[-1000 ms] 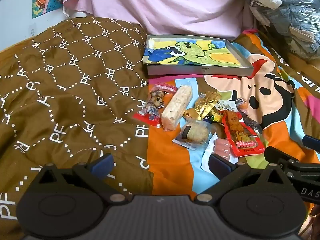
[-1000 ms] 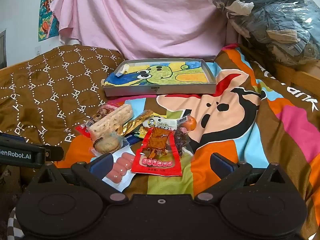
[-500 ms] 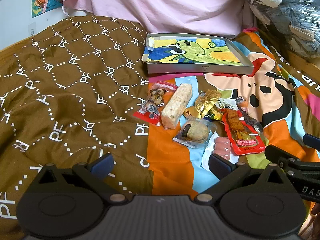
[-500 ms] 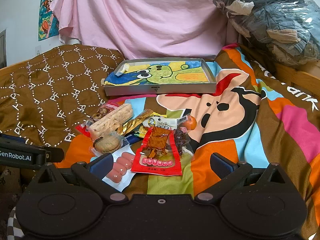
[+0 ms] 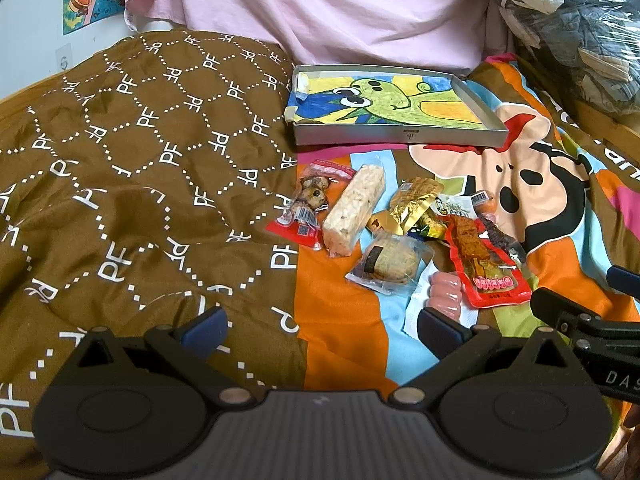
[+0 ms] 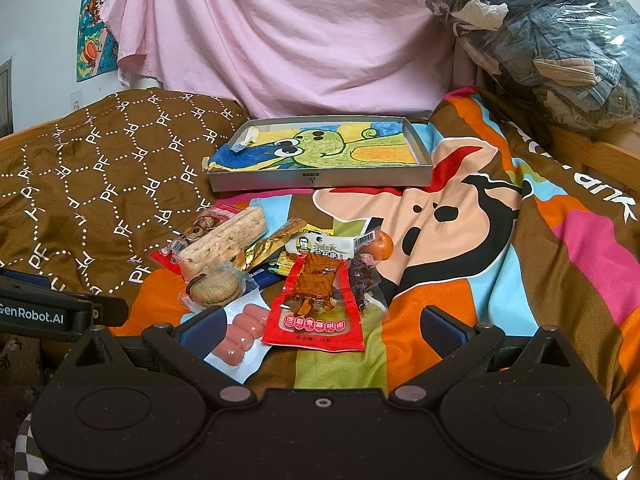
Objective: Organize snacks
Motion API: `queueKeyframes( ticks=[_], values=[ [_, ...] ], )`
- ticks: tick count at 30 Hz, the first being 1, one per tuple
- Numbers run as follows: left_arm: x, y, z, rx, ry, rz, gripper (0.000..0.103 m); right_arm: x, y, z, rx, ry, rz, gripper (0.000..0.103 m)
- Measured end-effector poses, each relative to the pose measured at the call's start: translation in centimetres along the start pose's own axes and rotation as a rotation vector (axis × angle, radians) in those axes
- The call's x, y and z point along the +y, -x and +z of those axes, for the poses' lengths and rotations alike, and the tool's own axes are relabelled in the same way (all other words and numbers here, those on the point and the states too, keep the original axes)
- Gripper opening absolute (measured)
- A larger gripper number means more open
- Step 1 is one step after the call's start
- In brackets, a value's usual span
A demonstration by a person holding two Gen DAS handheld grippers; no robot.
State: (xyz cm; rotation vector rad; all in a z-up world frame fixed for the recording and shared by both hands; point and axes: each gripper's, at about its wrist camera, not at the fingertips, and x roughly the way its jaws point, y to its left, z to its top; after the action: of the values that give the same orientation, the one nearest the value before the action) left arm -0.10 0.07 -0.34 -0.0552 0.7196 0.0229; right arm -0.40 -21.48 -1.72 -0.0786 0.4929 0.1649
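Looking along both tools, we see a heap of snacks lying on a bed, where a brown quilt (image 5: 132, 168) meets a bright cartoon blanket (image 6: 460, 240). Our left tongs (image 5: 322, 326) are spread wide and hold nothing; they hover low over the quilt's edge, with the right-hand blue pad just beside a white pack of pink sausages (image 5: 444, 294). Our right tongs (image 6: 322, 328) are likewise wide and empty, their left pad next to the same sausages (image 6: 240, 334).

In the heap, a red pouch of dried tofu (image 6: 316, 304) overlaps the sausage pack. A round cake in clear wrap (image 5: 390, 260) sits left of it, touching a long pale rice bar (image 5: 354, 210). A red packet of quail eggs (image 5: 308, 204) lies at the bar's far-left side. Gold foil wrappers (image 5: 414, 204) and a small orange (image 6: 382, 245) lie behind the pouch.

Beyond the heap, well apart from it, a shallow grey box (image 6: 320, 180) lined with a crayon drawing rests flat; it holds no snacks.
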Motion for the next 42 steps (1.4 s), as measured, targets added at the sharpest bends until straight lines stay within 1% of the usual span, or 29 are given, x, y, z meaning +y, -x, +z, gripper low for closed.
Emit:
queueKeyframes(
  ticks=[30, 42],
  values=[
    [-0.06, -0.36, -0.03, 0.006, 0.002, 0.001, 0.103, -0.04, 0.05, -0.04, 0.001, 0.001, 0.001, 0.102],
    [-0.34, -0.52, -0.53, 0.016, 0.0, 0.002, 0.103, 0.24, -0.47, -0.16, 0.027, 0.009, -0.009, 0.102]
  ],
)
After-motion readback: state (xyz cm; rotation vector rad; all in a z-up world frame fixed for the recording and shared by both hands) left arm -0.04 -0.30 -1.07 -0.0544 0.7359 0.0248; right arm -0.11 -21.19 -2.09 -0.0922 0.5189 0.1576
